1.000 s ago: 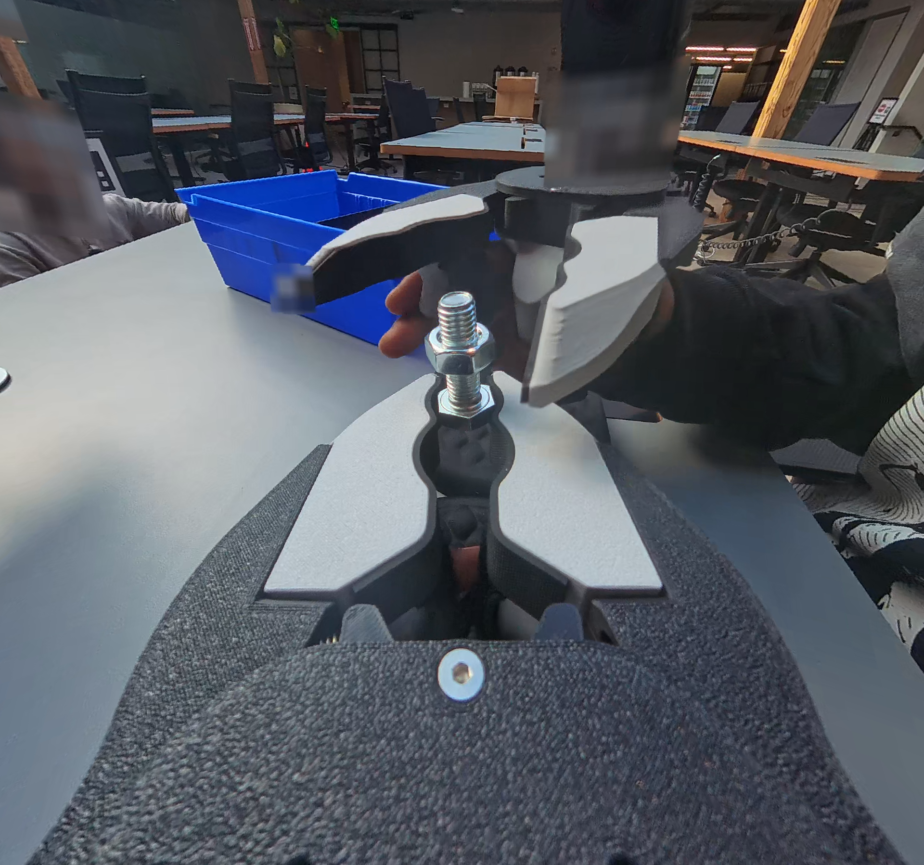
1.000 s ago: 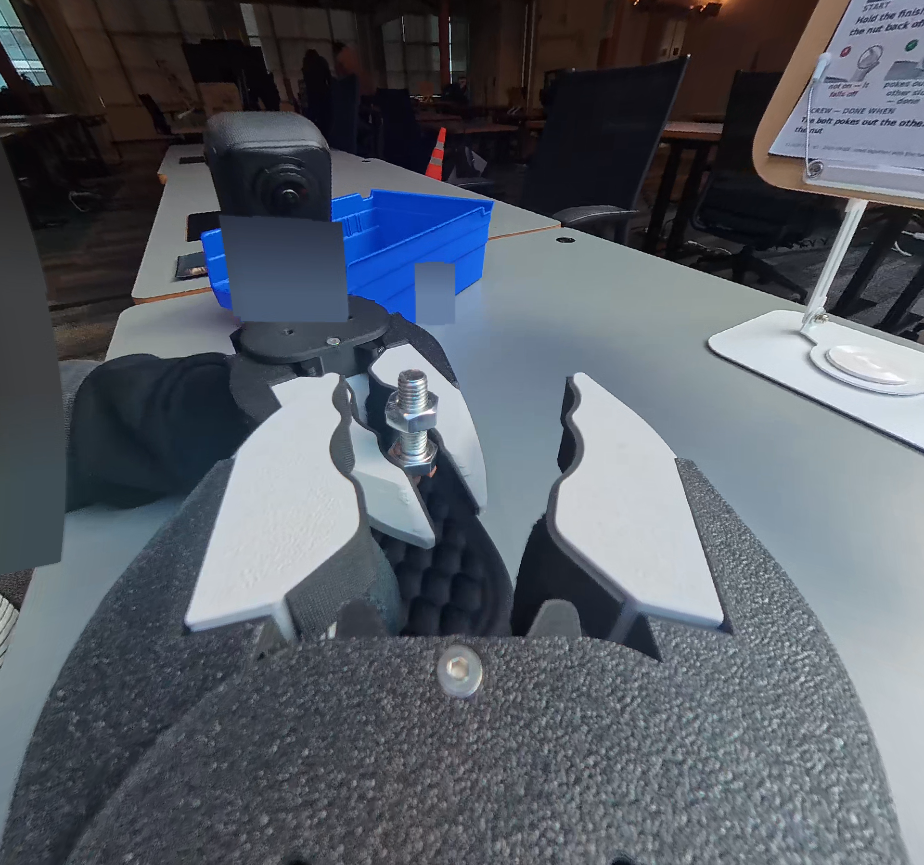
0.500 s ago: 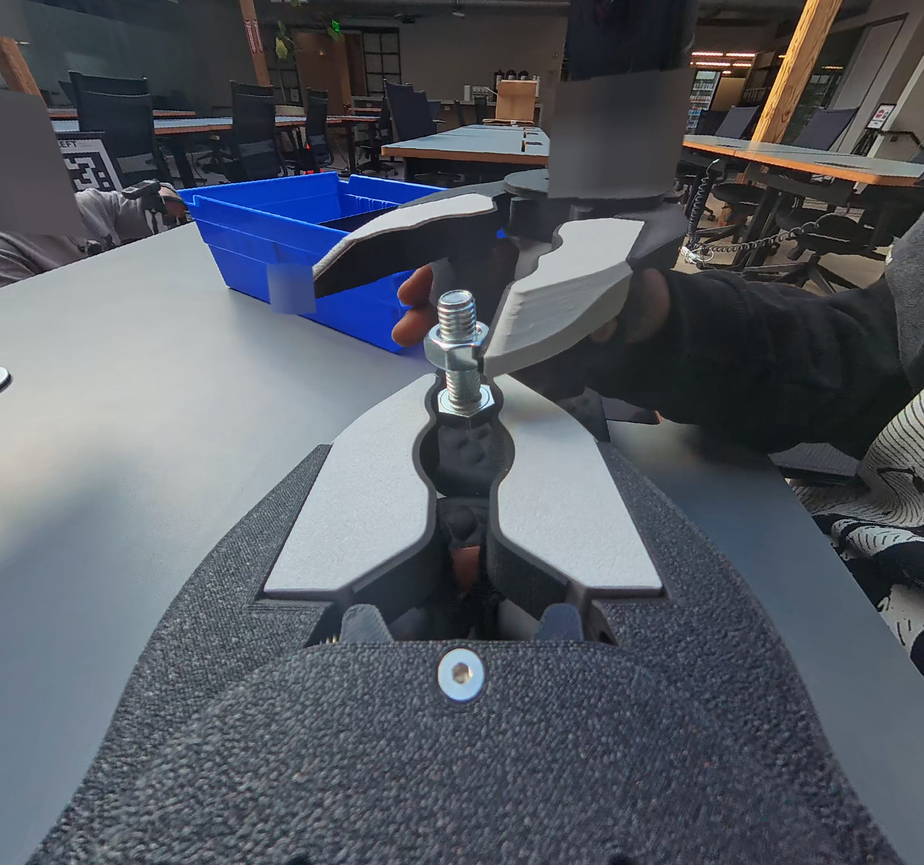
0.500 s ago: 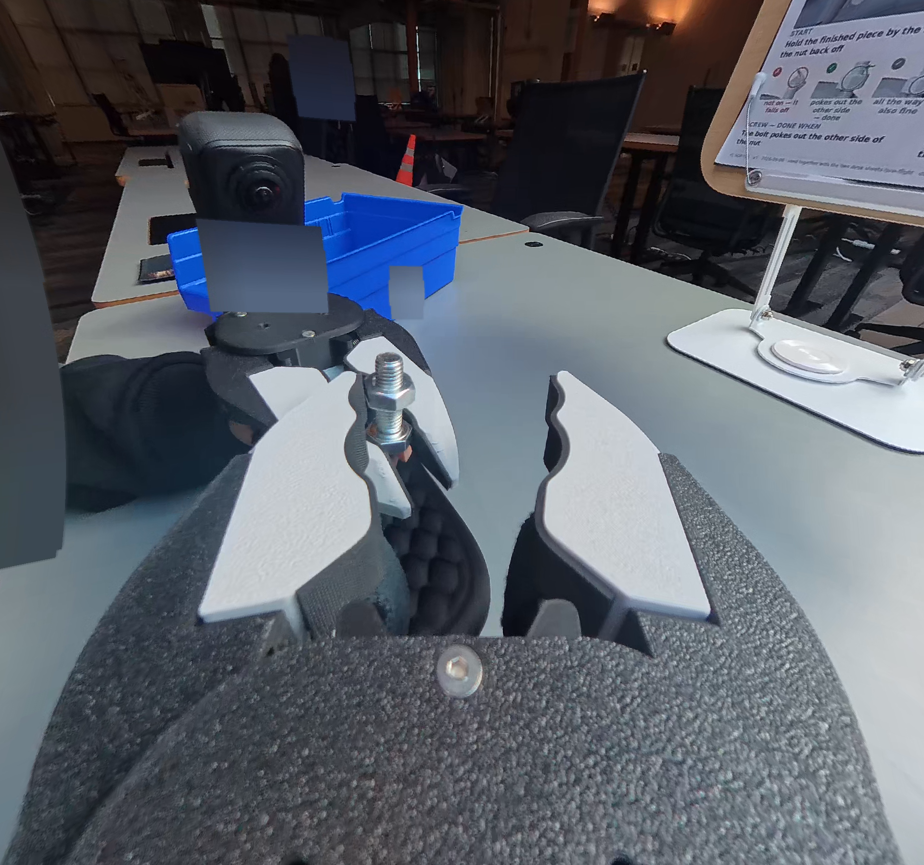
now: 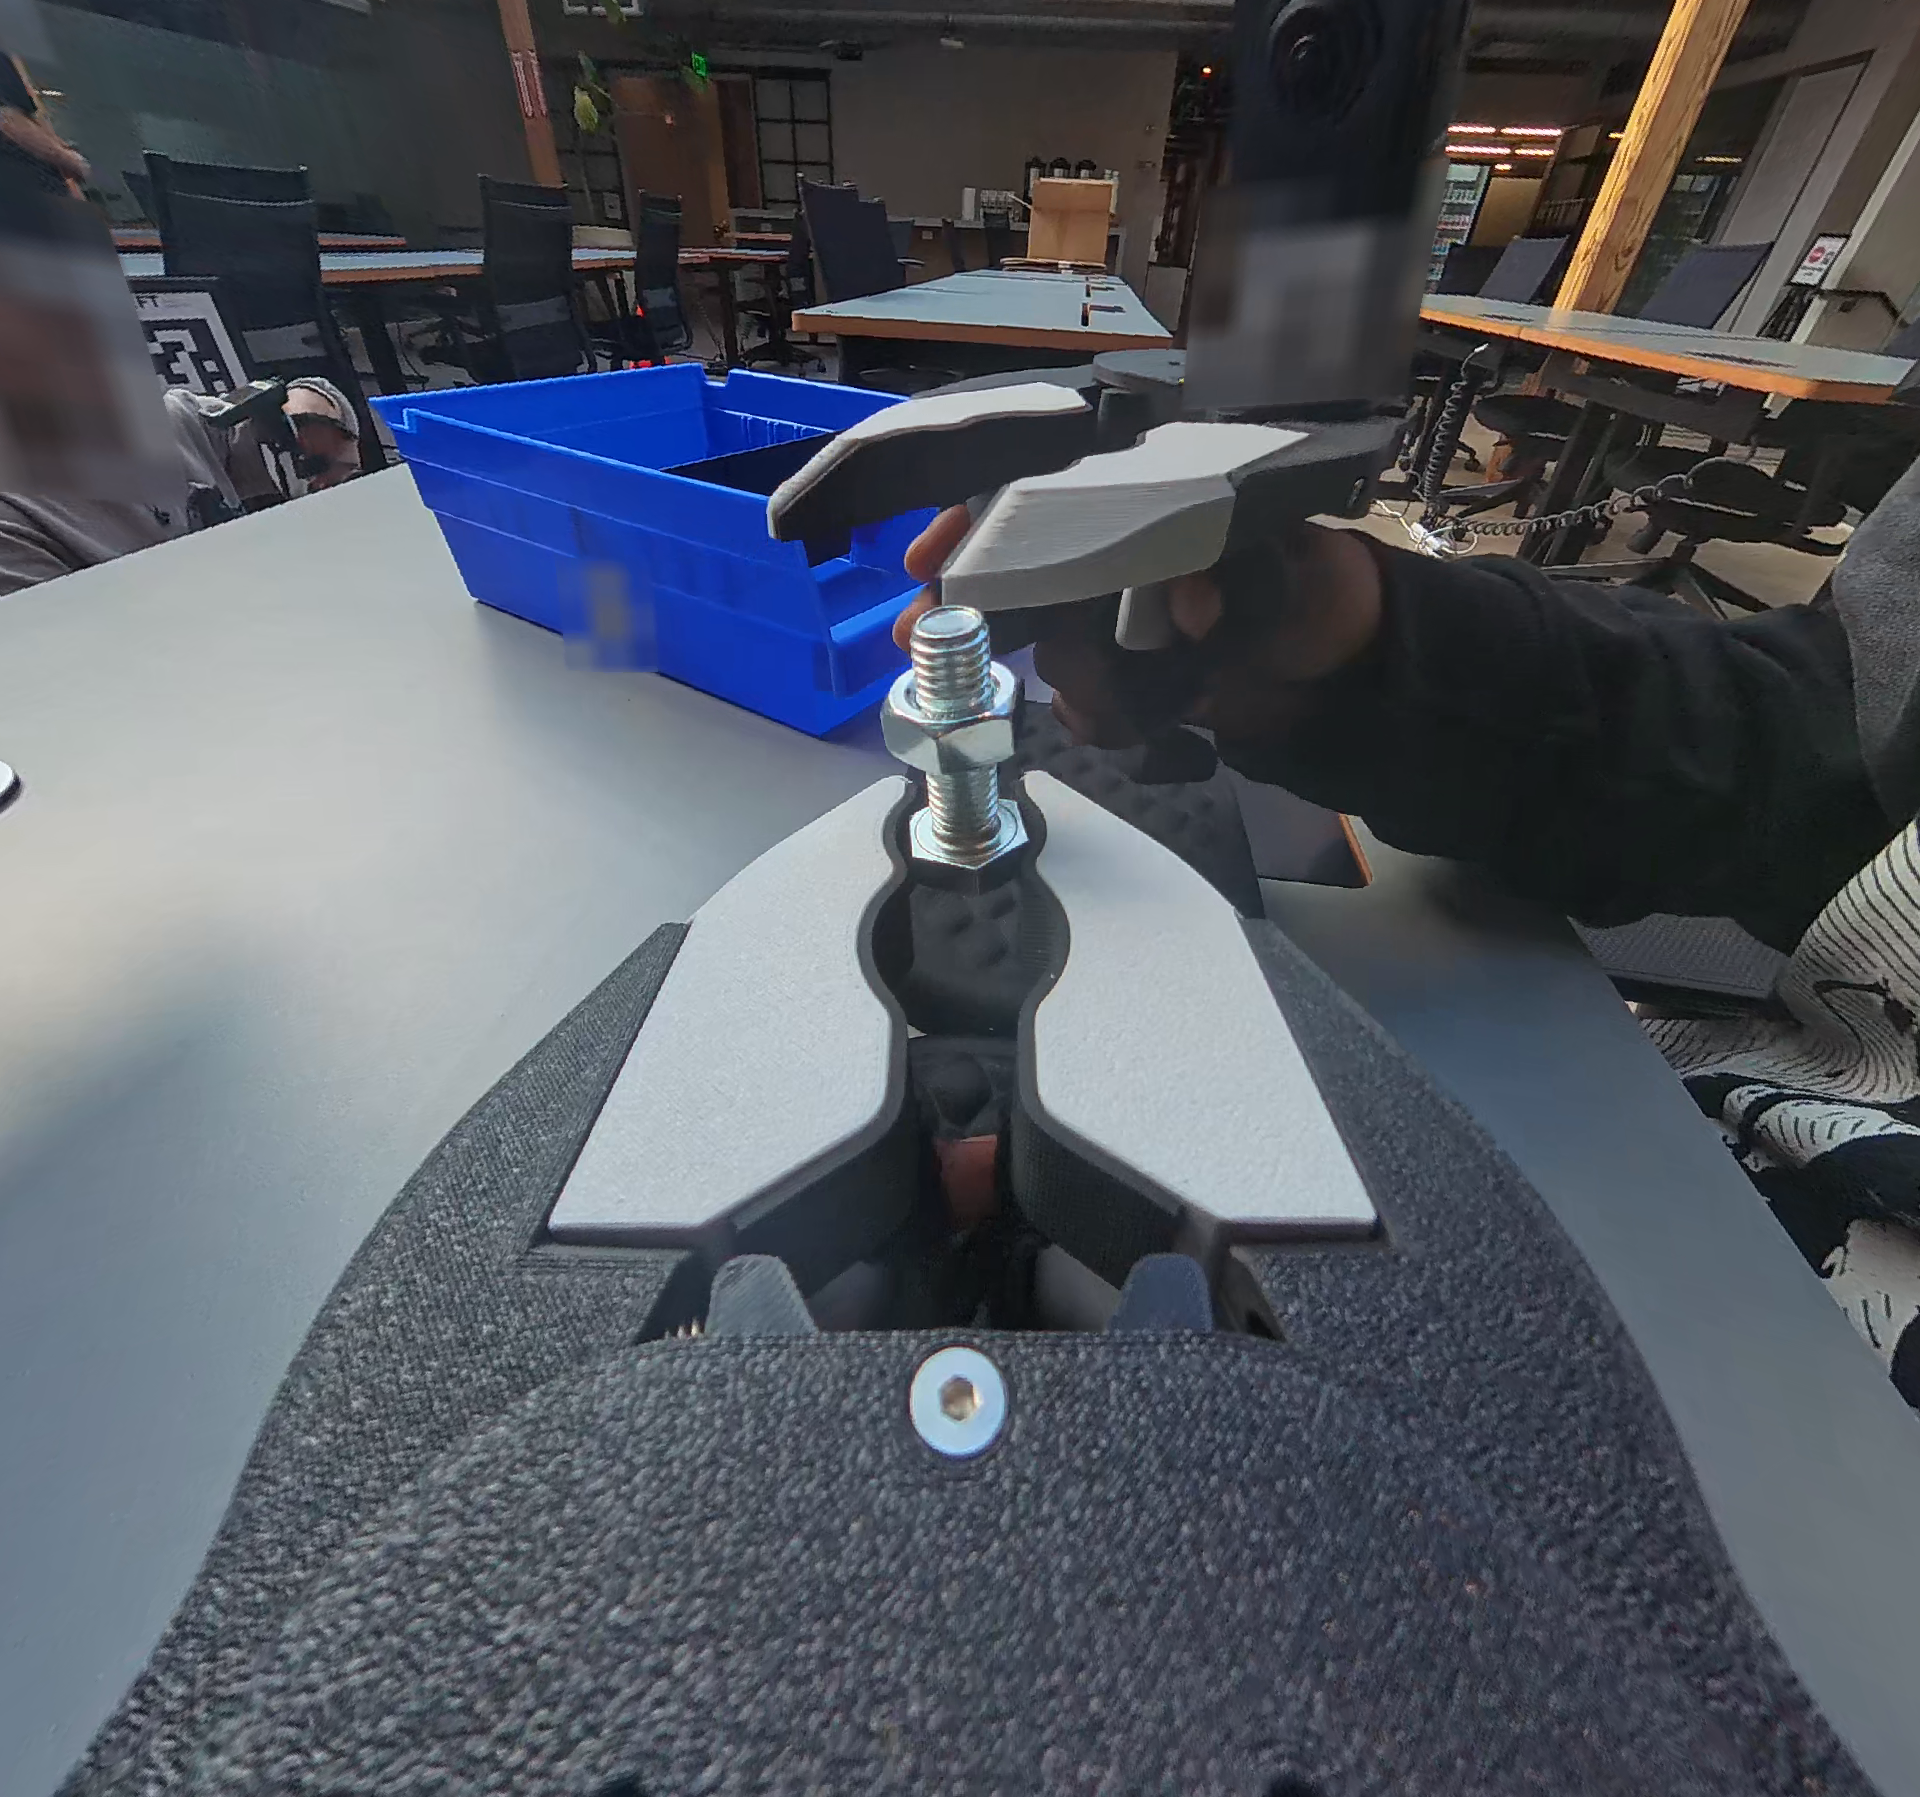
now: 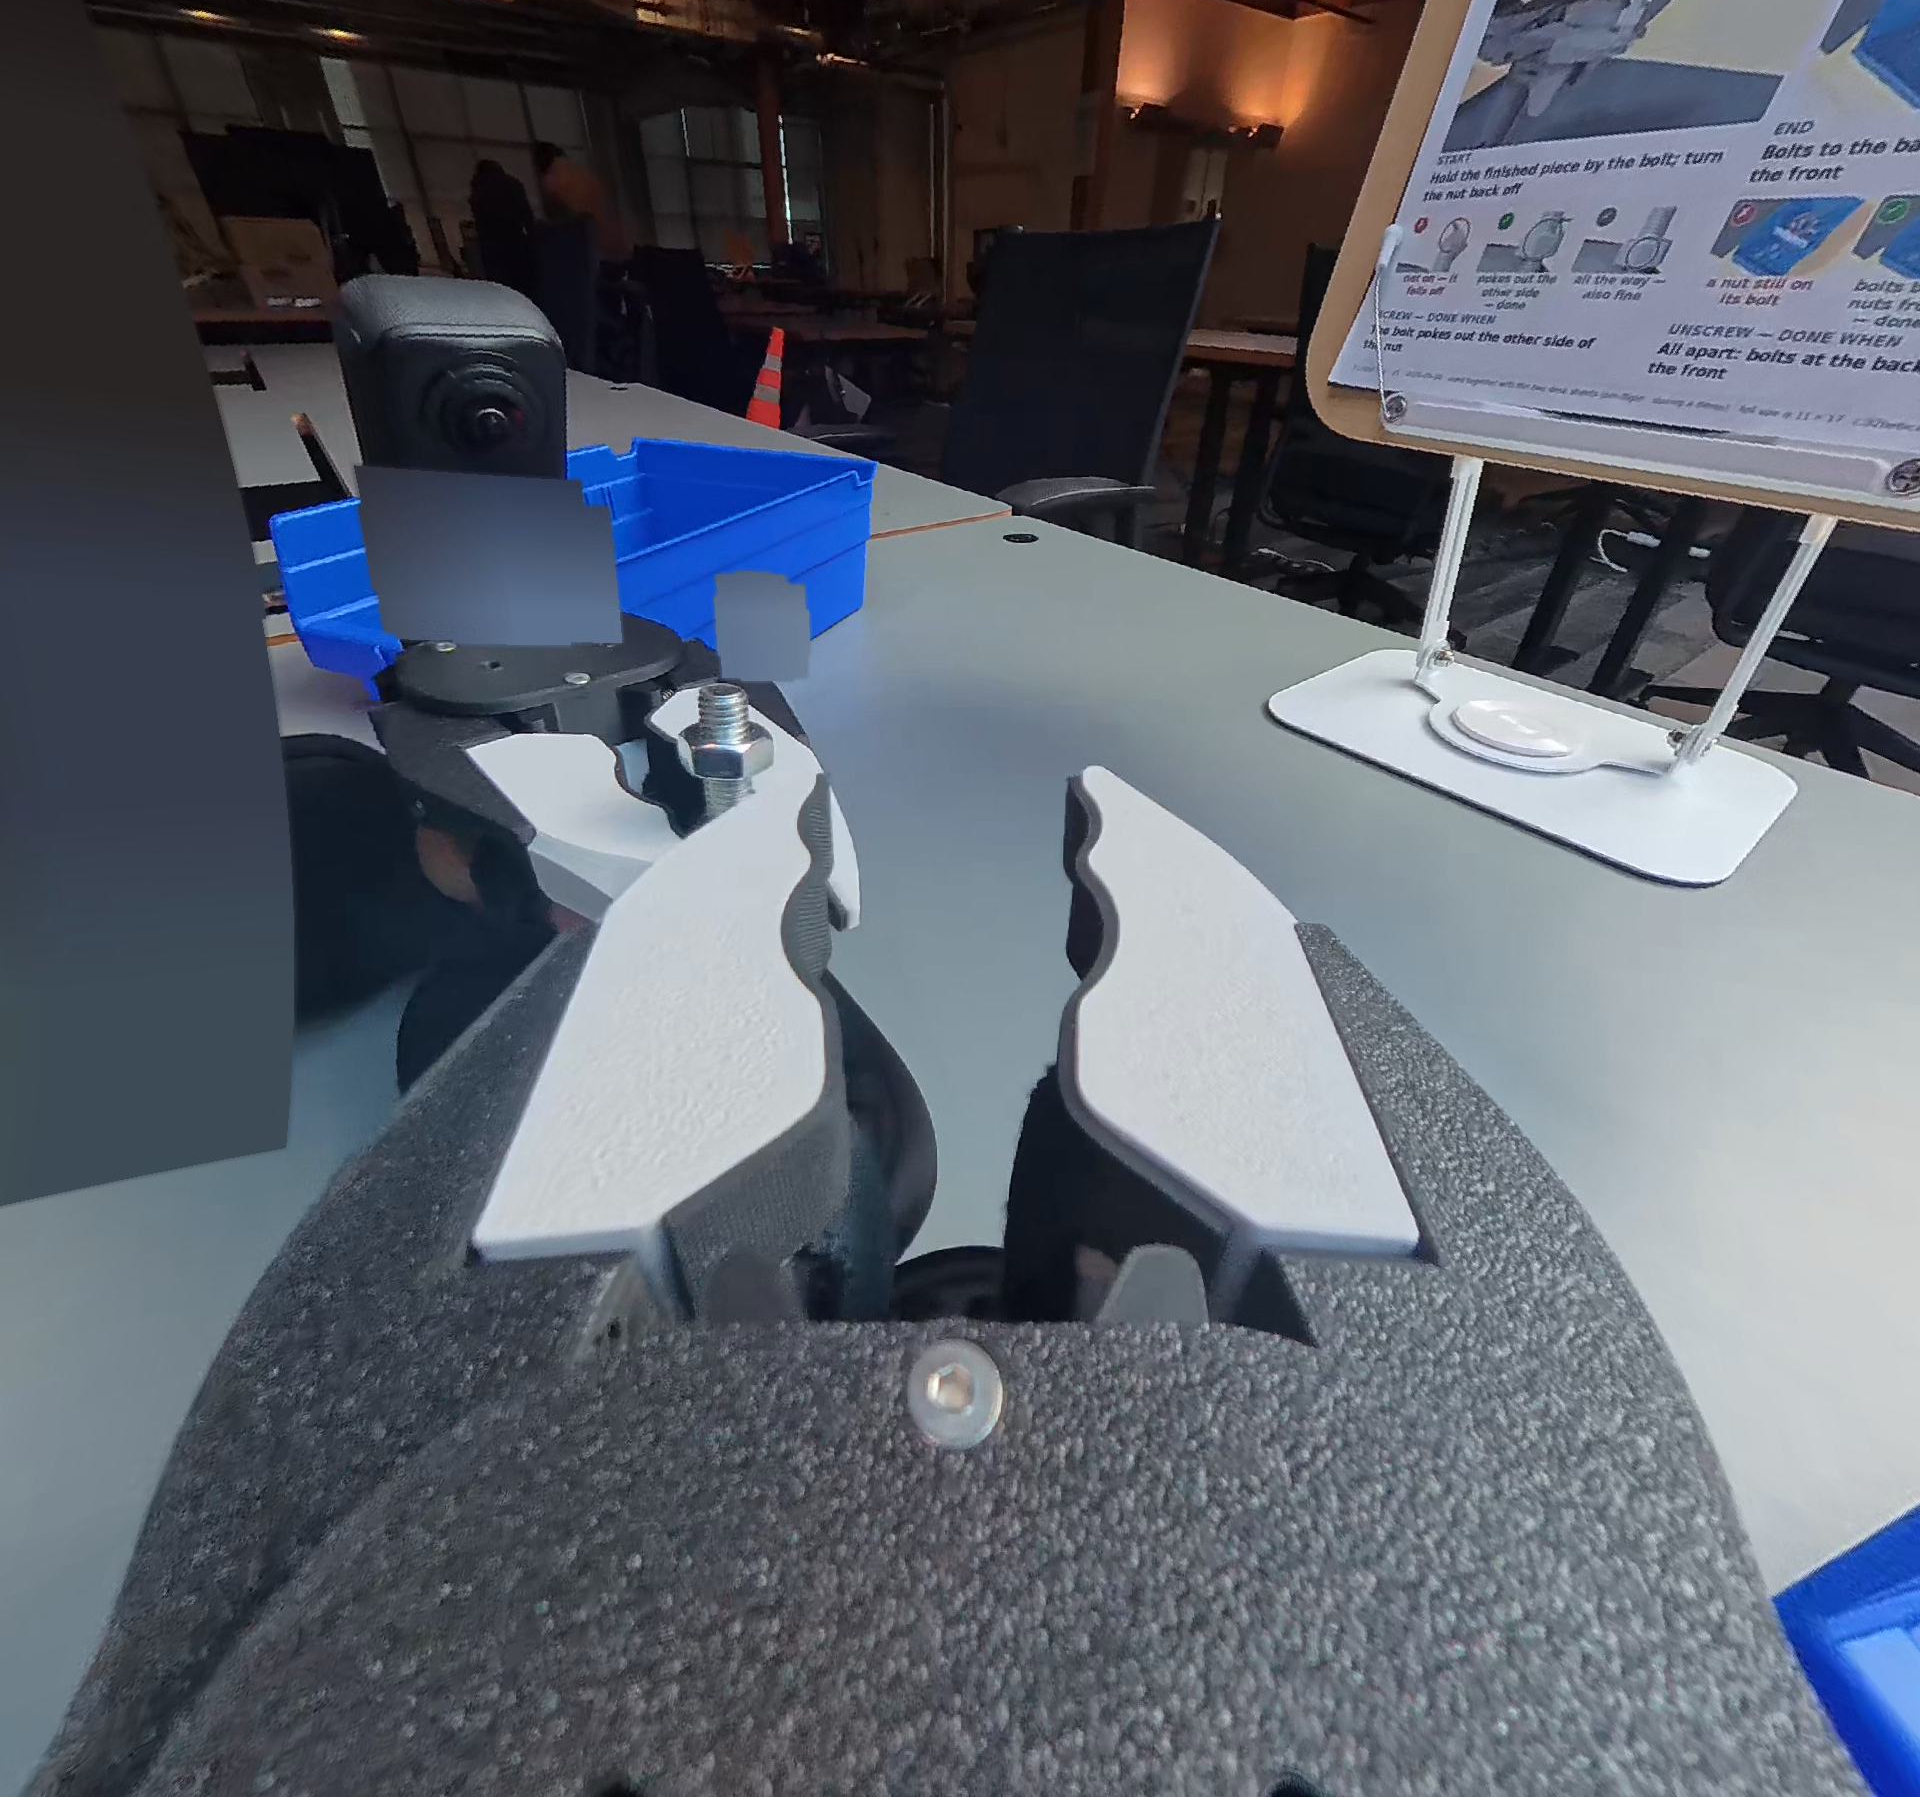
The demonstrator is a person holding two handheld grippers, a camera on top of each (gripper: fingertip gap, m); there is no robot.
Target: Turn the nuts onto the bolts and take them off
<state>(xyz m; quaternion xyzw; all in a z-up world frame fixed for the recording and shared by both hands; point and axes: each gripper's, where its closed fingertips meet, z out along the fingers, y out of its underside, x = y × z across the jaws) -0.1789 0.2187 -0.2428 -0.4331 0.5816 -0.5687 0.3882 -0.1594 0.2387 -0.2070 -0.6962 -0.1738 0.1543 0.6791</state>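
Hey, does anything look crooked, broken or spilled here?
Nothing stands out. The bolt stands upright in the shut left hand-held gripper, nut sitting level; the right hand-held gripper is open, empty.

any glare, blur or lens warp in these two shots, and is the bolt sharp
Left wrist view: the bolt and its nut are sharp, with bright glints on the threads; fisheye bends the table edges. Right wrist view: the room behind is dim and soft, the right gripper crisp, and the instruction stand leans with the distortion.
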